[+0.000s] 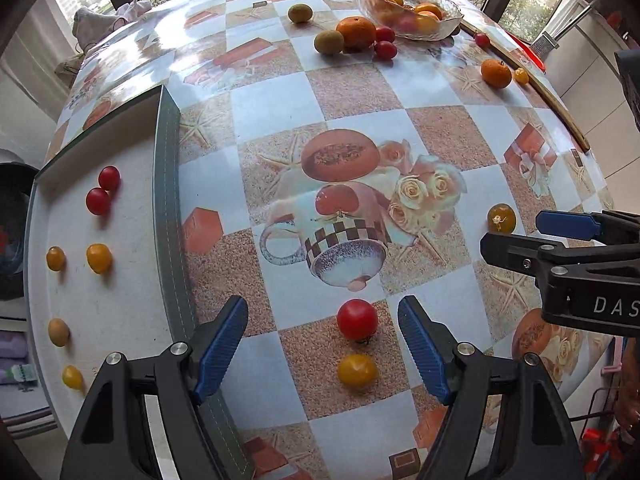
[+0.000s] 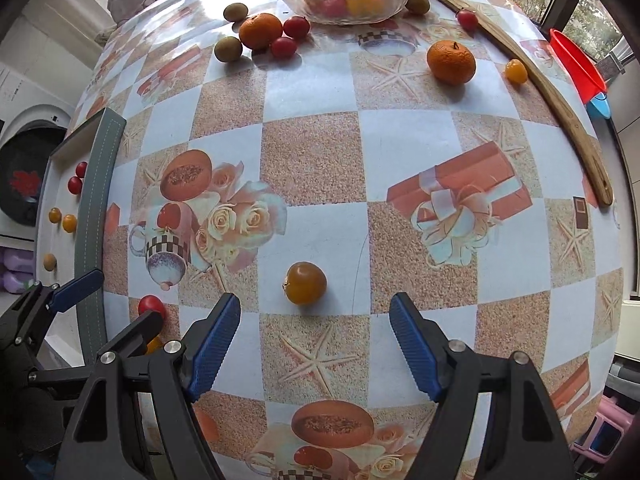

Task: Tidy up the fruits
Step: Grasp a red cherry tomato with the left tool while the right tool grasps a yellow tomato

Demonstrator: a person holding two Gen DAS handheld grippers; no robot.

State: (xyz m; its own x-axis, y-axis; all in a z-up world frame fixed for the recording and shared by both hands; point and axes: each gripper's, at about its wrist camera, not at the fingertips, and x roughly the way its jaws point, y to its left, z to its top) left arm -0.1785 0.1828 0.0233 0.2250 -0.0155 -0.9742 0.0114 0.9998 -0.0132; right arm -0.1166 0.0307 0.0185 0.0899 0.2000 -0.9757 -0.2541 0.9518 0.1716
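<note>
Red cherry tomato [image 1: 357, 319], glossy, round, possibly stemmed, between open left gripper [image 1: 323, 338] fingers

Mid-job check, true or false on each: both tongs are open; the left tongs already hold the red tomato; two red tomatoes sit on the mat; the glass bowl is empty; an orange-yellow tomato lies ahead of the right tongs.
1. Both the left tongs and right tongs are open. True.
2. The left tongs hold the red tomato. False: it lies on the table between the open fingers, ungripped.
3. Two red tomatoes sit on the mat. True.
4. The glass bowl is empty. False: it holds oranges and other fruit.
5. An orange-yellow tomato lies ahead of the right tongs. True.
</note>
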